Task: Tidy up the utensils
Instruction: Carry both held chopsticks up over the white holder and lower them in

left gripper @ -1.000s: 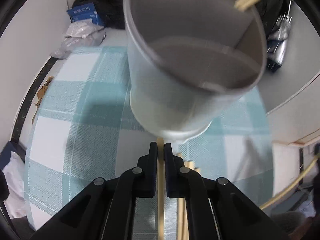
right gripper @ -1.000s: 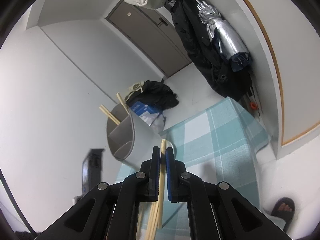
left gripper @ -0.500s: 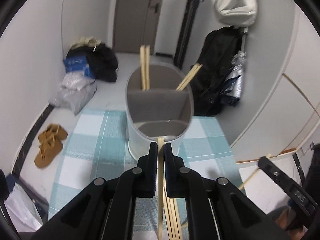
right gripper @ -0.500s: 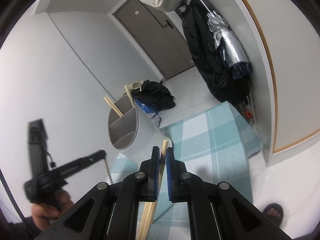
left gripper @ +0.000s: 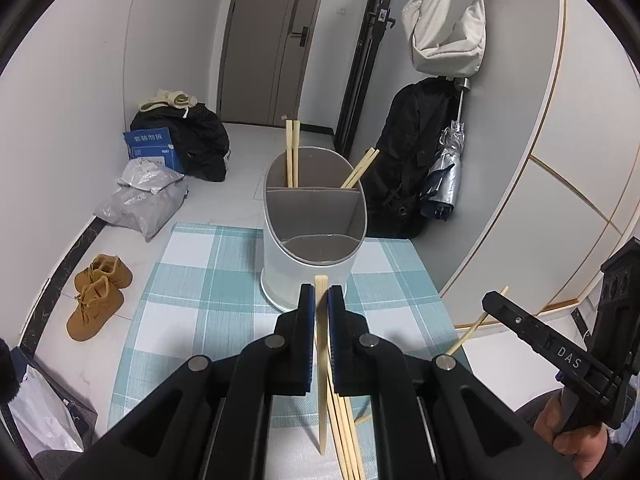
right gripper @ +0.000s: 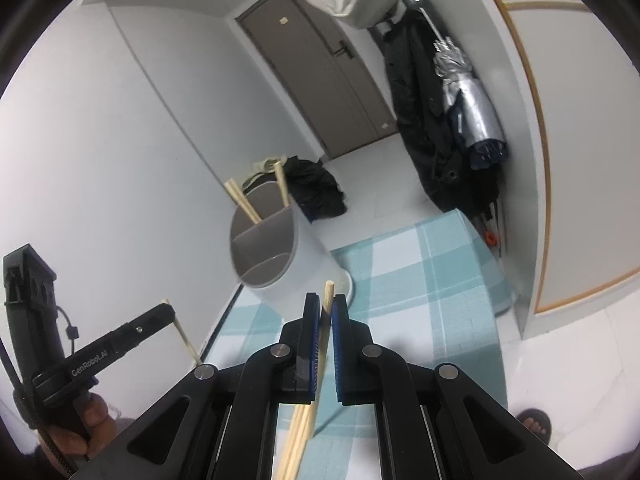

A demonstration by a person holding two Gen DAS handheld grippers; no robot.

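Observation:
A grey oval utensil holder [left gripper: 314,236] with compartments stands on a teal checked mat [left gripper: 192,304]. Chopsticks [left gripper: 291,152] stand in its far compartments, a pair at left and a pair leaning right. My left gripper [left gripper: 319,300] is shut on a wooden chopstick [left gripper: 321,360], held above the mat just in front of the holder. Several loose chopsticks [left gripper: 344,436] lie on the mat under it. My right gripper [right gripper: 326,308] is shut on a chopstick [right gripper: 316,380], off to the right of the holder [right gripper: 276,256]. It also shows in the left wrist view [left gripper: 496,304].
Brown shoes [left gripper: 96,292], grey bags [left gripper: 144,200] and a blue box [left gripper: 150,148] lie on the floor at left. A black coat and folded umbrella [left gripper: 444,176] hang at right. A white bag [left gripper: 444,36] hangs above. A door stands behind.
My left gripper has pulled back and up from right against the holder, still holding its chopstick. The right gripper has stayed shut on its chopstick and shifted slightly.

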